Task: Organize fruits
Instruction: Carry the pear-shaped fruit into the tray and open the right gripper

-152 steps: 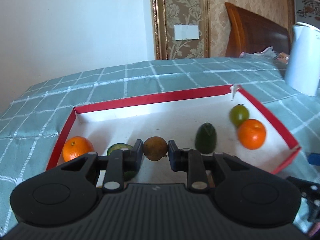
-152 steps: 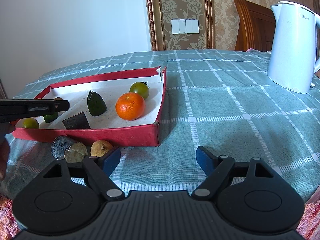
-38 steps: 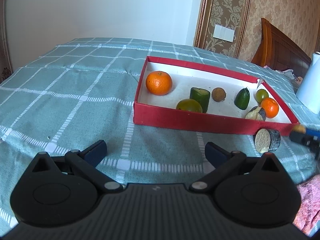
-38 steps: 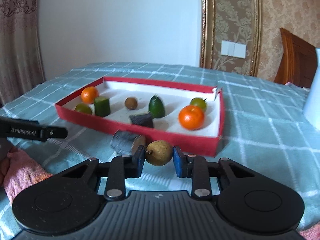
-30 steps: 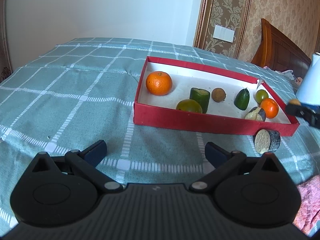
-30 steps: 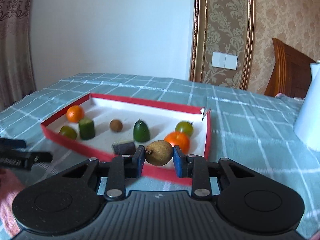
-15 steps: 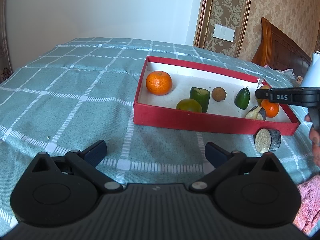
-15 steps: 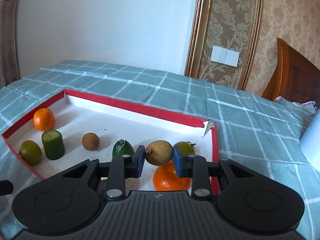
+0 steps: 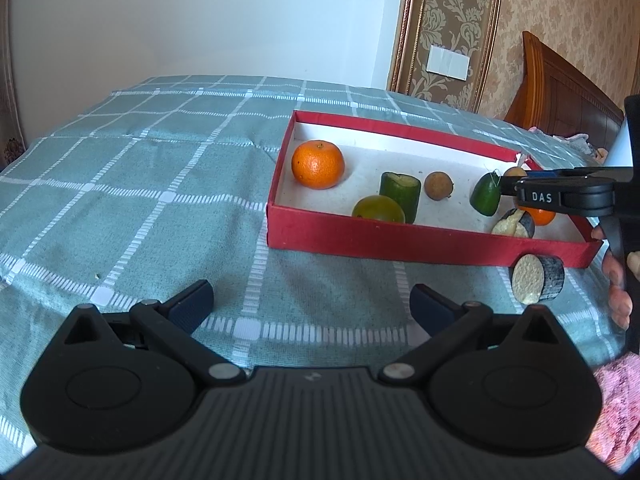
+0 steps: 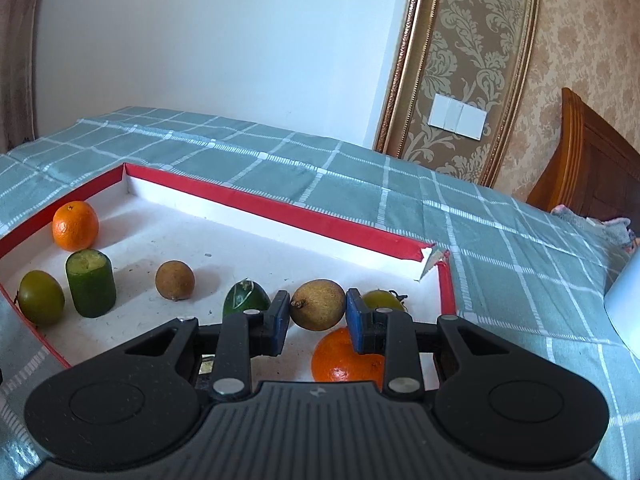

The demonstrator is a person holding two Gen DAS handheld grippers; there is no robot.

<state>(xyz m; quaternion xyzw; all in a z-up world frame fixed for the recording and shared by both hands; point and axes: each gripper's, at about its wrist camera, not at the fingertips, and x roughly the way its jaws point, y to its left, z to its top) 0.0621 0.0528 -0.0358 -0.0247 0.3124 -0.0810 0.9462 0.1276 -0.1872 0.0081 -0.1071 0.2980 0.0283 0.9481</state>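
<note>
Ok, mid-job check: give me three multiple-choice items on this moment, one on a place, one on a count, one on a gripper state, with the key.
1. The dark cut round piece with the pale face lies:
A. inside the red tray
B. on the cloth outside the red tray
C. in the left gripper

2. Oranges in the tray:
A. one
B. two
C. four

3. The right gripper is:
A. open and bare
B. shut on a brown fruit
C. shut on an orange

Key: 1 B, it lies against the tray's outer wall; 2 B, one at each end; 3 B, the fruit sits between both pads.

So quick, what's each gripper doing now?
Left gripper: open, holding nothing.
Right gripper: shut on the brown fruit, above the red box.
</note>
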